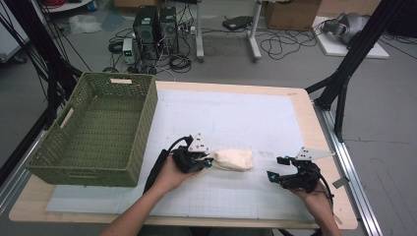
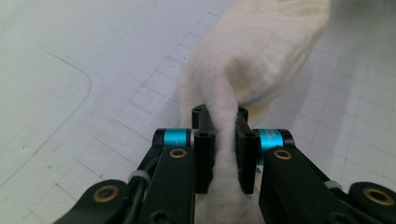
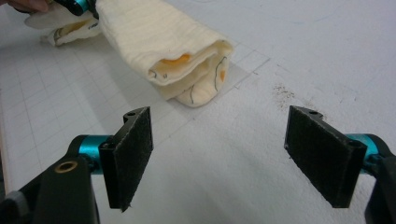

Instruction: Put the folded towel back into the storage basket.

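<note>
Here, in the high view, the left gripper (image 1: 209,162) sits at lower centre of the frame, pinching one end of a folded cream cloth (image 1: 235,160) that lies on the white mat (image 1: 236,118). The right gripper (image 1: 276,168) rests toward the lower right, apart from the cloth, its jaws spread. A green basket (image 1: 98,132) stands at the left edge of the table, well away from the cloth.

In the left gripper view, the jaws are pressed onto a bunched ridge of the cloth (image 2: 252,51), which runs off to the upper right of the frame.

In the right gripper view, the jaws stand wide with nothing between them, and the cloth's (image 3: 159,42) rolled open end lies at upper centre, layers loose, with orange print showing inside.

The risk, I'd say, is that the fold comes undone: held by one bunched end alone, the loose layers could sag open or drag on the mat during a lift toward the basket.
</note>
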The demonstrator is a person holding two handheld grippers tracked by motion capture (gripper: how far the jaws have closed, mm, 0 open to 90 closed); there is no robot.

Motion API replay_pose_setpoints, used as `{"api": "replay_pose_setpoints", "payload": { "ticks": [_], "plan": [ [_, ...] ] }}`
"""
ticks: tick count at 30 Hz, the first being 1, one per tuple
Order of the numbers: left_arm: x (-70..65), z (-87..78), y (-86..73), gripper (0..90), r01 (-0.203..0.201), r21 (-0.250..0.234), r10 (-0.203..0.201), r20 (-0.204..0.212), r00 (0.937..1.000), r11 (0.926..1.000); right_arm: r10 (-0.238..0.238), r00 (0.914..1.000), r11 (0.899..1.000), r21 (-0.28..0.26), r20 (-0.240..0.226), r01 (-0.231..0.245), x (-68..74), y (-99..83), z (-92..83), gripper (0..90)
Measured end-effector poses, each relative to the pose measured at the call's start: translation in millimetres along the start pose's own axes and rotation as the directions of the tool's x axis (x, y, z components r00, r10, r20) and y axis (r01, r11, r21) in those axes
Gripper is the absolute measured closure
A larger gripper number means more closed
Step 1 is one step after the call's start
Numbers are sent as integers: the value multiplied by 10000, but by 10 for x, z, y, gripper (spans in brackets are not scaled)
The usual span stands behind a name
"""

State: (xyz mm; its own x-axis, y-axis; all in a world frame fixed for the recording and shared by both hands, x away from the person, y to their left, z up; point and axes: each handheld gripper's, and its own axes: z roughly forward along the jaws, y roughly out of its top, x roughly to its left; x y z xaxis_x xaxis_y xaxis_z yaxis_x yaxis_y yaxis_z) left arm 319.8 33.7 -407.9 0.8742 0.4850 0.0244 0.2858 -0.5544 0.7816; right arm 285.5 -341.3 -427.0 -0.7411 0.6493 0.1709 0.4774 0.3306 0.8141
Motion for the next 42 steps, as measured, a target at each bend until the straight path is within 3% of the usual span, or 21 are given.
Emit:
{"api": "replay_pose_setpoints", "payload": {
  "ticks": [13, 26, 42],
  "plan": [
    [46, -148, 21, 816, 486, -530, -487, -7, 9988, 9974, 15, 10000, 10000, -14, -59, -15, 4, 4, 12, 217],
    [88, -304, 48, 815, 721, -852, -714, 123, 9974, 9937, -63, 10000, 9999, -87, 71, 64, 19, 4, 25, 158],
    [129, -564, 104, 815, 979, -1358, -969, 146, 9952, 9859, -83, 9999, 9999, -93, 73, 83, 23, 7, 29, 153]
  ]
}}
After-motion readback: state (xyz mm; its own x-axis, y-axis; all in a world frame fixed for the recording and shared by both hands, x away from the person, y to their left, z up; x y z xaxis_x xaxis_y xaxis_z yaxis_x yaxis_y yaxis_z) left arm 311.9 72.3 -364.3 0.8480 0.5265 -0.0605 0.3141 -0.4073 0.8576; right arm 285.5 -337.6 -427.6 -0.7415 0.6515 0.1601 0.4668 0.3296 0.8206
